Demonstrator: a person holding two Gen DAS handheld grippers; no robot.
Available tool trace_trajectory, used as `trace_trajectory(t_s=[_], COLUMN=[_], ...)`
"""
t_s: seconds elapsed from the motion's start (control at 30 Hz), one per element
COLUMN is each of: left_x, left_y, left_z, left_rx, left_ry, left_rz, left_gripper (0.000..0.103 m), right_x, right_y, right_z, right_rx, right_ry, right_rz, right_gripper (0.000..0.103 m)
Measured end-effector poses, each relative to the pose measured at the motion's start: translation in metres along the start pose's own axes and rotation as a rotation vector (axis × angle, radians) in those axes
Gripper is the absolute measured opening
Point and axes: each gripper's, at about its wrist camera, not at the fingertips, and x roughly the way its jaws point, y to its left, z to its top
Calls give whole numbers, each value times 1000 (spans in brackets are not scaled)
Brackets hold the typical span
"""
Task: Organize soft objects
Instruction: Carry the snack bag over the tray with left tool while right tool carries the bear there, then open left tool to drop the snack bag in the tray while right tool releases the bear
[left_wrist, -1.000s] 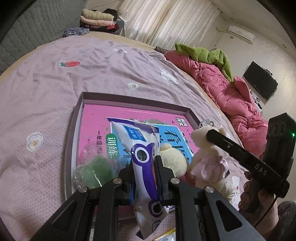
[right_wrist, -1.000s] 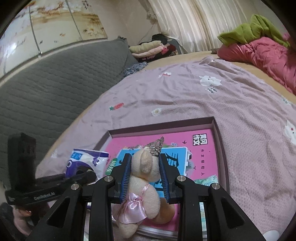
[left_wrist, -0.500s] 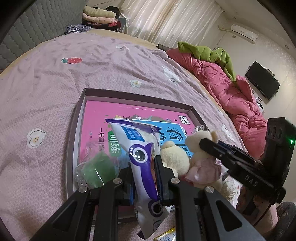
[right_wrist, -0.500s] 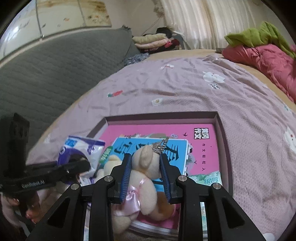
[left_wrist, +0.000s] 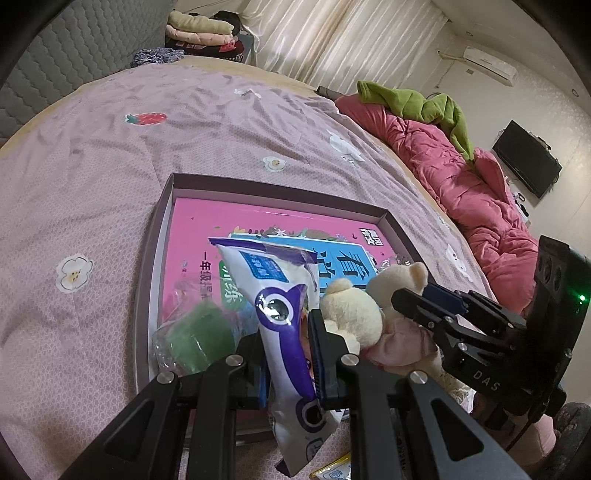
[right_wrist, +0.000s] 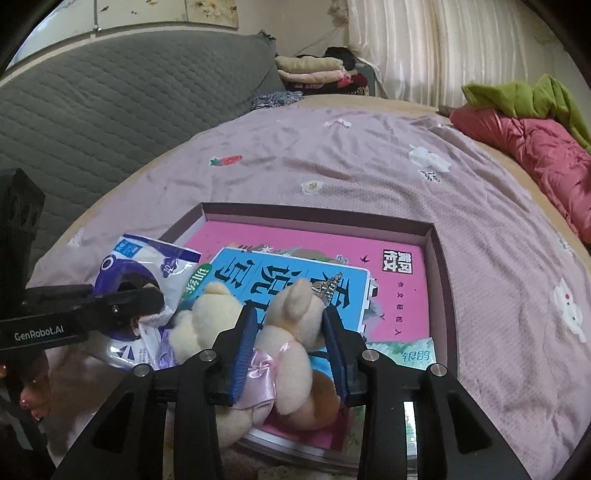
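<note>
At the lower centre of the left wrist view, the left tool (left_wrist: 286, 354) is clamped on a white and purple plastic packet (left_wrist: 284, 306), which stands nearly upright between its blue pads and hangs past them toward the bottom edge. The packet is over the near part of a shallow purple box (left_wrist: 280, 188) that lies on the lilac bedspread (left_wrist: 92, 184) and holds a pink book (left_wrist: 236, 221) with a blue book (right_wrist: 295, 273) on top. A green item in clear wrap (left_wrist: 195, 336) lies in the box's lower left corner. In the right wrist view, the right tool (right_wrist: 291, 350) sits at the lower centre with a cream teddy bear in a pink bow (right_wrist: 288, 339) between its pads; its jaws are opening, and a narrow gap shows on each side of the bear's head, so the pads no longer press it. The bear rests on the books at the box's near edge, just beside a second cream plush toy (right_wrist: 207, 317) to its left. A red quilt (left_wrist: 480, 192) and a green garment (left_wrist: 424, 107) lie at the right edge of the bed.
</note>
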Motion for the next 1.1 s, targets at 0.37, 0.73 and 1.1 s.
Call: trace_trajectory(t_s=[0.37, 0.73, 1.1], left_x=[2, 1, -8], left_y=[16, 11, -1], left_z=[2, 3, 5], left_rx=[-68, -26, 27], left_ry=[16, 4, -38], left_rz=[-1, 45, 49], left_gripper=[19, 30, 49], right_x=[-1, -9, -12], right_y=[-1, -2, -4], right_z=[0, 2, 3], right_rx=[-11, -18, -13], right_ry=[10, -20, -29], right_rz=[-5, -11, -12], right_gripper=[56, 56, 57])
